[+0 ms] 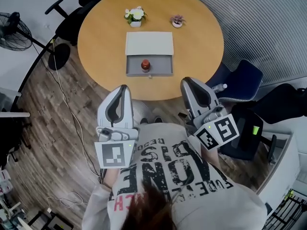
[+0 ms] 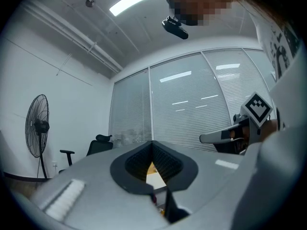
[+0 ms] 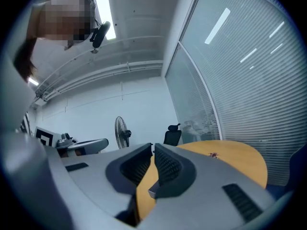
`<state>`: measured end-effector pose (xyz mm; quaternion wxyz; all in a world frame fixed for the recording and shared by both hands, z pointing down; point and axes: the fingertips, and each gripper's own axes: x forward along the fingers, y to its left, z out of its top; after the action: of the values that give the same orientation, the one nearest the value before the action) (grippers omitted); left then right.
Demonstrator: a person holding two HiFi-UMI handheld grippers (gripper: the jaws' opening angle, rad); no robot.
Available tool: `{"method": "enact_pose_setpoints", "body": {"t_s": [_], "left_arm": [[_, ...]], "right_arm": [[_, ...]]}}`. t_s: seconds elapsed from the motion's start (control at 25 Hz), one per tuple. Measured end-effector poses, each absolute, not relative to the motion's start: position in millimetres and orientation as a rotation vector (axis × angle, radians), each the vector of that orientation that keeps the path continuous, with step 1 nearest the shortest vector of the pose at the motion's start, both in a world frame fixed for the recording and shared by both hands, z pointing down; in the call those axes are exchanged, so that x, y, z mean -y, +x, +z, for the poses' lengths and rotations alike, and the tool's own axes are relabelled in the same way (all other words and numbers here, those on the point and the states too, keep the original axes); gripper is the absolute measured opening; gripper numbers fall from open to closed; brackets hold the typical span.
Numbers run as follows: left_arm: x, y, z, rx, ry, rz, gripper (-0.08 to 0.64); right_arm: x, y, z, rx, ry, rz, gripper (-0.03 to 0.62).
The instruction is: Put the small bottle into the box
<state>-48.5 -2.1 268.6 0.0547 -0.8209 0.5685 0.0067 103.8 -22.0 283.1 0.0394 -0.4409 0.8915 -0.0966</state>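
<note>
A small bottle [image 1: 145, 65] with a red cap stands inside the open grey drawer [image 1: 163, 70] of a flat white-topped box [image 1: 149, 43] on the round wooden table [image 1: 100, 37]. Both grippers are held close to the person's chest, short of the table's near edge and well away from the box. The left gripper [image 1: 123, 87] points toward the table with its jaws together and nothing between them. The right gripper [image 1: 186, 80] is likewise shut and empty. In the left gripper view the left gripper [image 2: 152, 143] has its tips touching. In the right gripper view the right gripper [image 3: 153, 145] has its tips meeting over the table [image 3: 230, 157].
Two small potted plants [image 1: 135, 16] [image 1: 177, 20] stand behind the box. A blue chair [image 1: 242, 83] sits right of the table and a black chair [image 1: 72, 18] at its far left. A floor fan [image 1: 12, 30] and a loose cable [image 1: 62, 90] are on the left.
</note>
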Motion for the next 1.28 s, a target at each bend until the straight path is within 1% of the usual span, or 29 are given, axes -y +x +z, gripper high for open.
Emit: {"method": "enact_pose_setpoints", "body": {"t_s": [0.12, 0.24, 0.32, 0.52, 0.72, 1.28], "left_arm": [[12, -64, 264, -1.724, -2.492, 0.027, 0.011], [29, -93, 269, -1.716, -2.544, 0.0, 0.011], [36, -101, 274, -1.704, -2.579, -0.028, 0.011], [44, -77, 280, -1.649, -2.615, -0.04, 0.011], [73, -82, 283, -1.615, -2.641, -0.058, 0.011], [73, -72, 281, -1.569, -2.662, -0.039, 0.011]], "right_arm": [[30, 92, 278, -2.719, -1.373, -0.297, 0.031], [47, 61, 276, -2.711, -1.402, -0.301, 0.031], [52, 50, 275, -2.712, -1.41, -0.291, 0.031], [60, 65, 278, -2.696, -1.438, -0.276, 0.031], [87, 55, 282, -2.701, -1.464, -0.272, 0.031], [86, 53, 284, -2.721, -1.471, -0.27, 0.031]]}}
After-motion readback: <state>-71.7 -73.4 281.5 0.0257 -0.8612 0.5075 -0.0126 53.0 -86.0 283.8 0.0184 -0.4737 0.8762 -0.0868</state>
